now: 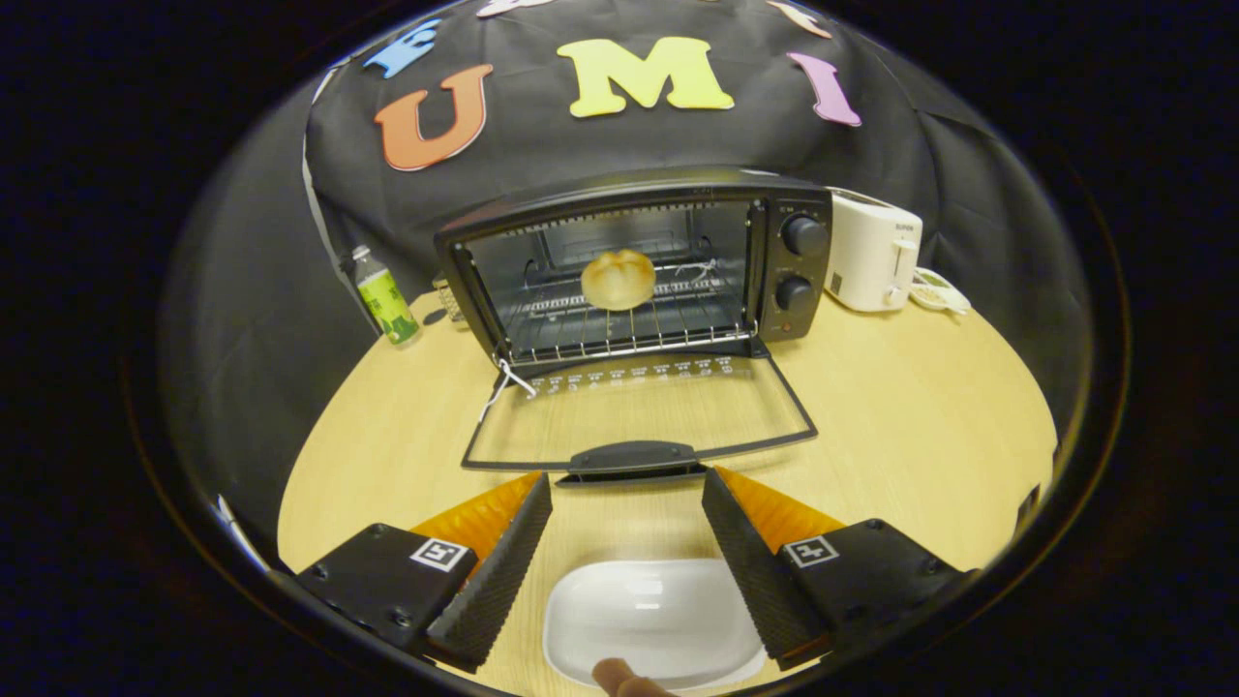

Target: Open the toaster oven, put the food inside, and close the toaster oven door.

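Gripper view, near to far. Nearest, a white dish point(653, 620) with rounded corners rests on the light wooden table point(920, 416), lying between the two fingers and partly covered by their inner edges; a small brown rounded object point(619, 678) at its near rim is cut off and cannot be identified. The gripper point(627, 494) has its fingers spread wide apart, clasping nothing; the ribbed inner pads point(503, 571) face each other across the dish, and each finger base carries a square marker tag. Just ahead of the fingertips lies the dark handle point(631, 457) of the toaster oven door point(639, 411), which is folded fully down so that its glass pane rests flat near the tabletop; whether the fingertips touch the handle cannot be determined. A white string point(505, 379) hangs at the door's left hinge. Beyond it stands the toaster oven point(639, 261), cavity open, with a round bread roll point(618, 279) sitting on the wire rack point(619, 329); the inner back wall is dim and hard to make out. Two black knobs point(803, 235) occupy the right-hand control panel. Left of the oven stands a clear bottle with a green label point(385, 295); a small object between bottle and oven is mostly hidden. Right of the oven is a white pop-up toaster point(871, 252), with a small whitish item point(939, 290) beside it, too blurred to name.
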A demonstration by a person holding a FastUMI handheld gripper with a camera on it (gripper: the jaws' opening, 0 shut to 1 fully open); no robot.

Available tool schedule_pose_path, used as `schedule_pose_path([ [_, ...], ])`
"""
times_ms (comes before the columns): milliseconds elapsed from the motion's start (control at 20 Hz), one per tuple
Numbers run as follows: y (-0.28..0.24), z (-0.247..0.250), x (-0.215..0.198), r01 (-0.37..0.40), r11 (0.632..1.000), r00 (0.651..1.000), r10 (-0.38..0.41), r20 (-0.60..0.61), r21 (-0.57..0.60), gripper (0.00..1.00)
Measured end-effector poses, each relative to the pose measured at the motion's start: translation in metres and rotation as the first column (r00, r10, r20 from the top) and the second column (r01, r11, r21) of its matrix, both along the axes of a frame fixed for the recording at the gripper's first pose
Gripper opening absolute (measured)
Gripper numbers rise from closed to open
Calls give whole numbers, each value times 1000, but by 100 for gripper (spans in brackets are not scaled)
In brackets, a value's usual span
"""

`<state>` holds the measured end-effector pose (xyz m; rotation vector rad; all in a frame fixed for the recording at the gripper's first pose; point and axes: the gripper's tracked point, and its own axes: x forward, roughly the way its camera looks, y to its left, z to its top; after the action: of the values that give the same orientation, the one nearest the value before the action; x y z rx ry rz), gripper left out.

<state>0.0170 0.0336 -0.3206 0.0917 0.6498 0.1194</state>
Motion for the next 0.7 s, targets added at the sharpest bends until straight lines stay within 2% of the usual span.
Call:
schedule_pose_path([
  [300,5,-27,2,-6,999,999,4,-54,-34,100],
  [700,9,-35,22,23,998,998,-26,-48,-56,100],
])
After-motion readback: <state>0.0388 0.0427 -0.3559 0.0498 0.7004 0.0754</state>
